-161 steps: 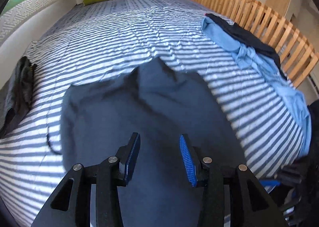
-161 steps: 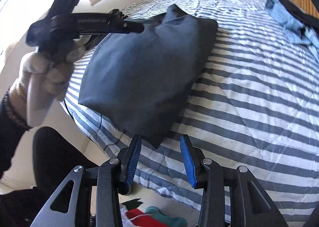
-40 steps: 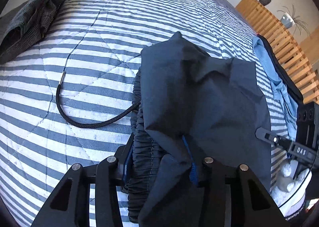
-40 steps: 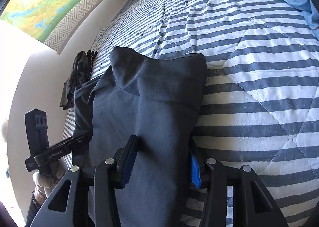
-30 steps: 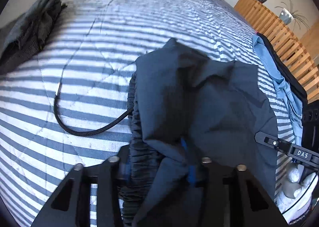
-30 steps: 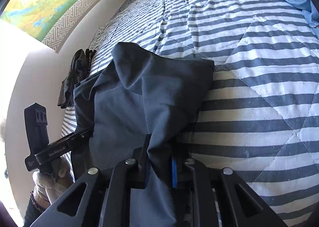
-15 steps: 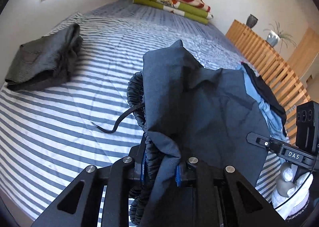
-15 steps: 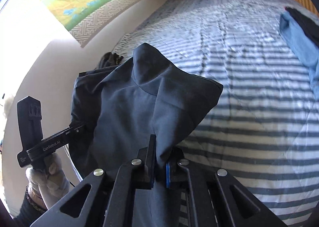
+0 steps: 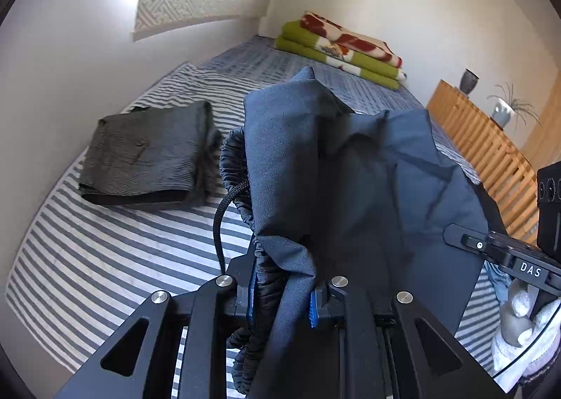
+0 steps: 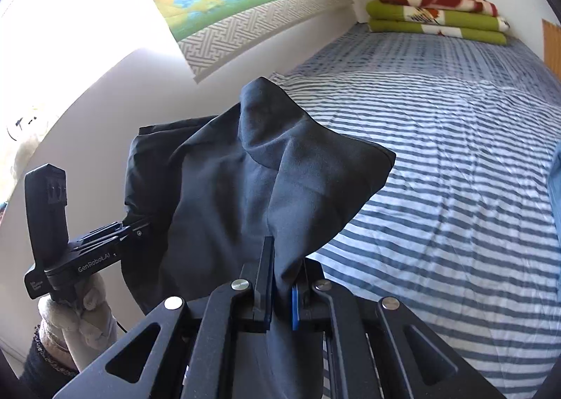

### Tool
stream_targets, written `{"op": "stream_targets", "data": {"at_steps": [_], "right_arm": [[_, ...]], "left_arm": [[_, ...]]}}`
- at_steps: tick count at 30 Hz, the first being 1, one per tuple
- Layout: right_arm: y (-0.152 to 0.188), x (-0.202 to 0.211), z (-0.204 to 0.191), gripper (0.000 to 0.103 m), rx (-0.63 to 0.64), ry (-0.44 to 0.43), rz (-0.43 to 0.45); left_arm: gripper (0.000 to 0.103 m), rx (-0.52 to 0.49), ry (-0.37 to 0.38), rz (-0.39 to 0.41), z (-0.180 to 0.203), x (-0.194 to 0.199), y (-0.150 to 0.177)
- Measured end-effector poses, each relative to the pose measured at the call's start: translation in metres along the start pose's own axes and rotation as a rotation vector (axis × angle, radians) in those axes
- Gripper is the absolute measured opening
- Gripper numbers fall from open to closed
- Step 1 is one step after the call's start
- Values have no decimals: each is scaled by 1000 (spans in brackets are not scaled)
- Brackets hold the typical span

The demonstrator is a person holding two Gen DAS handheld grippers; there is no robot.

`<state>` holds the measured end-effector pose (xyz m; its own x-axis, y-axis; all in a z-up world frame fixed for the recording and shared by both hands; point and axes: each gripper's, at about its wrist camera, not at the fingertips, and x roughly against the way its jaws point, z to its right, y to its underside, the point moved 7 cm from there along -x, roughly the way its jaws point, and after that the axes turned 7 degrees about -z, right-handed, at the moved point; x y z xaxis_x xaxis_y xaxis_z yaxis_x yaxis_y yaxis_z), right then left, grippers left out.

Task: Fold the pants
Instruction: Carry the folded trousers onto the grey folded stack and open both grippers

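The folded dark navy pants point(image 9: 354, 181) hang in the air above the striped bed point(image 9: 105, 251). My left gripper point(image 9: 280, 304) is shut on the elastic waistband side, and a black drawstring point(image 9: 219, 223) dangles beside it. My right gripper point(image 10: 280, 297) is shut on the opposite edge of the pants point(image 10: 245, 181). The cloth drapes over both grippers and hides their fingertips. In the right wrist view the left gripper's body point(image 10: 77, 258) shows at the left, held by a gloved hand point(image 10: 80, 311).
Folded grey pants point(image 9: 147, 153) lie at the bed's left edge near the wall. Green and red blankets point(image 9: 343, 52) are stacked at the bed's far end. A wooden slatted rail point(image 9: 487, 146) runs along the right. Blue clothing point(image 10: 554, 174) lies at the right edge.
Both grippers shut on the pants' near edge and lifted the folded pants off the bed. The views now tilt up toward the wall and the grey pile.
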<state>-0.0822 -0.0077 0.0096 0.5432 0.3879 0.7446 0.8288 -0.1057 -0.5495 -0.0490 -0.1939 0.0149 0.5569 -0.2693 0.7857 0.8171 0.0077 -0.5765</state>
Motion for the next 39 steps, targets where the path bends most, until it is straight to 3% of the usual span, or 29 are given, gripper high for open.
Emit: {"op": "stream_targets", "data": {"at_steps": [6, 22, 31, 39], "right_arm": [[-23, -31, -35, 7, 35, -3, -1], [-109, -104, -119, 7, 129, -30, 38], [-161, -163, -142, 7, 91, -90, 30], [-191, -219, -154, 7, 76, -107, 11]], "left_arm": [[22, 34, -34, 14, -52, 0, -17], [22, 120, -119, 97, -200, -3, -113], [22, 126, -221, 113, -268, -14, -168], [21, 150, -254, 91, -333, -39, -211]]}}
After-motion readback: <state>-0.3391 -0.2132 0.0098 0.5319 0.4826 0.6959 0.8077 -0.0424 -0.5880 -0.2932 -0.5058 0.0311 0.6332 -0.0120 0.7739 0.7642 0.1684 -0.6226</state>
